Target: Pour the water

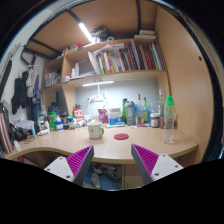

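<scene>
Desk (pixel 105 147) of pale wood curves across the middle of the scene, and everything else is best placed against it. The gripper (pixel 113 160) hangs above its near edge with the fingers spread wide apart, nothing between them; the magenta pads (pixel 78 160) face inward over bare wood.

On the far side of the desk, roughly ahead of the gap between the fingers, stands a white mug (pixel 96 130) — what is in it cannot be made out. Just to its right on the desktop lies a small red coaster (pixel 121 136). Further right along the desk's back edge is a cluster of bottles (pixel 140 112), and nearest the right end stands a clear plastic bottle (pixel 169 118) with a green cap, well beyond the right finger; how full it is cannot be judged. At the desk's left end sits a crowd of small jars and cans (pixel 55 122) — their contents are too small to tell.

Above the desk a wooden shelf (pixel 112 76) carries a row of upright books (pixel 130 56), with a lit strip lamp (pixel 98 84) beneath it and another light (pixel 86 31) on the ceiling. Under the desk, between the fingers, part of a chair (pixel 107 174) shows.
</scene>
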### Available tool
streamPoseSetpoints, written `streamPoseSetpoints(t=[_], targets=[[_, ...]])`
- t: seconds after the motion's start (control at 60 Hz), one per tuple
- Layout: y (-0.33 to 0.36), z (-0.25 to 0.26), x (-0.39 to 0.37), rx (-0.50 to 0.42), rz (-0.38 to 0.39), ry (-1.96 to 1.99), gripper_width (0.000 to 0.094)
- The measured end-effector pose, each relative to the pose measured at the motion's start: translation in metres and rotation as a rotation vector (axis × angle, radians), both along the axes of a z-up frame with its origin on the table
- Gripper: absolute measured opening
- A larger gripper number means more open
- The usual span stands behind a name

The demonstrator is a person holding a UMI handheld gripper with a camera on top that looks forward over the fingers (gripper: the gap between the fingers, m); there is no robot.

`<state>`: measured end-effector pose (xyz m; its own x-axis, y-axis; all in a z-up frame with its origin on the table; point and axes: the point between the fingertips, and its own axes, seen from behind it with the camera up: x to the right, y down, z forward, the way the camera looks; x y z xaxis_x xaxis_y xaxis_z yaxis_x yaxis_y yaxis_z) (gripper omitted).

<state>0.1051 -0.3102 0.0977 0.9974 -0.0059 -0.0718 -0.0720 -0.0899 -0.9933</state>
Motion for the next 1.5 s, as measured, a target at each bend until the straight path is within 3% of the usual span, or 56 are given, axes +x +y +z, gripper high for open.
streamPoseSetpoints(t=[0.35, 0.9, 1.0, 1.083, 1.3, 1.433, 1.5], targets=[[0.020, -0.007, 0.029, 0.002, -0.018, -0.016, 0.0837], [0.146, 0.009, 0.288, 0.066, -0.373, -0.071, 0.0824], [0.184, 0.001, 0.298, 0.058, -0.335, -0.052, 0.0771], [0.204, -0.003, 0.301, 0.034, -0.316, -0.061, 0.0522], [0.210, -0.002, 0.308, 0.061, -0.374, -0.073, 0.0420], [0.209, 0.001, 0.301, 0.030, -0.381, -0.105, 0.0417], [0.209, 0.018, 0.285, 0.058, -0.369, -0.173, 0.0418]])
